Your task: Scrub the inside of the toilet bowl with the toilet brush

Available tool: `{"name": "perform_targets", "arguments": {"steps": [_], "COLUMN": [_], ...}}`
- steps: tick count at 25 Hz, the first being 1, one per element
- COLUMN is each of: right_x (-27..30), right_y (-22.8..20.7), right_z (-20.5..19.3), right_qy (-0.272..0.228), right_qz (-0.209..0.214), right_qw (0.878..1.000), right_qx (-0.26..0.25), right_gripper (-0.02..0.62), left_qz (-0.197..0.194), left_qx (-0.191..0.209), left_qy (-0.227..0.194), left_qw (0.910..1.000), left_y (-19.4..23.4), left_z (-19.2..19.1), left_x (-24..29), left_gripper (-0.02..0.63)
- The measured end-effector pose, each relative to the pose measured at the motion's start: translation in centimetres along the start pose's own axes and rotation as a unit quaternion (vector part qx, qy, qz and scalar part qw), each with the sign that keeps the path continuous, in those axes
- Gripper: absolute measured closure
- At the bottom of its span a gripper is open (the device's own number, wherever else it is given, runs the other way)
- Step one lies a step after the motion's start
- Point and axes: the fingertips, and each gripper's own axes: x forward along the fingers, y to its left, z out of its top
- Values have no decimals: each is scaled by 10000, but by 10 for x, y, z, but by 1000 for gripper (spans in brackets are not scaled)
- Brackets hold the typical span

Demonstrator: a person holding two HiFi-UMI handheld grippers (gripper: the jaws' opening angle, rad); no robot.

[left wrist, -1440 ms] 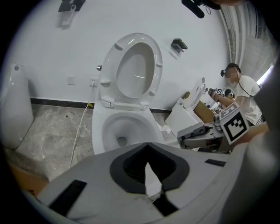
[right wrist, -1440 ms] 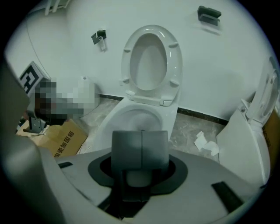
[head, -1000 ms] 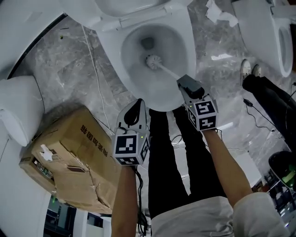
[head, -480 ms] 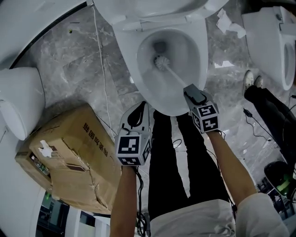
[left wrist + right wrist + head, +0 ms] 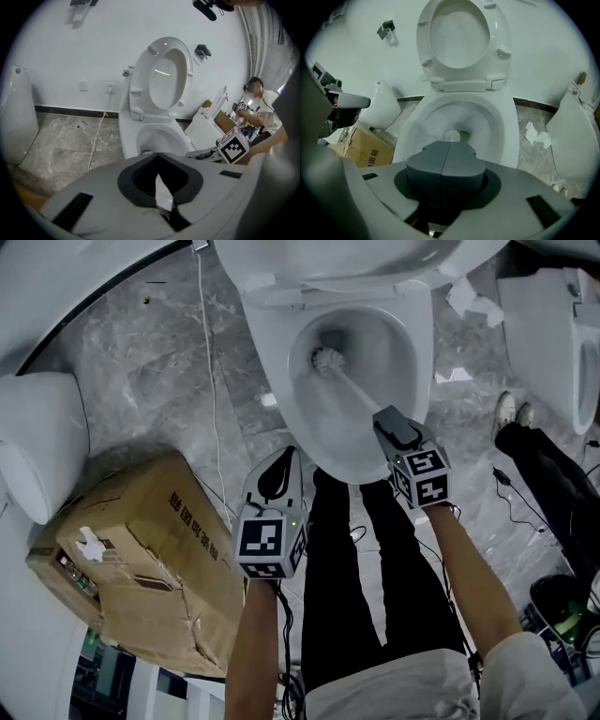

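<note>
Looking steeply down onto a white toilet bowl (image 5: 419, 352), seat and lid raised behind it; clenching the toilet brush (image 5: 352, 383) by the near end of its pale handle in the right tool (image 5: 386, 418), pads pressed together around it in the right gripper view; reaching diagonally down from the front right rim to the bristle head, deep inside against the back left wall, just beside the drain opening (image 5: 336, 337); keeping the left tool (image 5: 279, 457) off to the left of the front rim, jaws drawn together on nothing, apart from both bowl and brush.

Compared with a second ago, has pushed the bristles from nearer the middle of the bowl up and back toward the drain, with the right tool following closer over the rim; suggests a scrubbing stroke under way rather than starting or ending, covering the rear wall while the front and right-hand walls probably still wait.

Elsewhere: a battered cardboard box (image 5: 141, 549) on the grey marble floor (image 5: 159, 381) to the left; a white cable (image 5: 214, 427) trailing past it; crumpled paper (image 5: 473, 301) to the right of the bowl.
</note>
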Motion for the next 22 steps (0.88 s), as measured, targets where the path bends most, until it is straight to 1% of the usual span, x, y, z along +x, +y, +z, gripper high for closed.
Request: {"name": "perform_targets", "arguments": {"steps": [5,9,13,16,19,22], "right_x": [11,19,24,23,19,18], "right_y": [0,-6,-18,-25,-37,-48], "right_z": [19,37,46,50,57,63], "right_qy": [-142,-244,-430,-626,-772,-800], "right_qz": [-38,-49,-31,-36,-96,-151], "right_qw": [9984,9951,9828,9733,9669,9668], "right_qx": [544,955,1795,2209,2431,2423], "right_gripper": [416,416,420,423,423,423], "left_qz": [-19,35,56,25,-26,-59], "left_qx": [45,75,36,63,120,164], "left_qy": [-51,1,125,276,352,265], "left_qw": [10000,10000,9999,9996,9993,9995], "left_y": [8,19,21,16,8,0], "left_z": [16,22,12,0,-4,6], "left_x": [3,1,-5,-9,-8,-4], "left_gripper": [584,584,584,584,584,584]}}
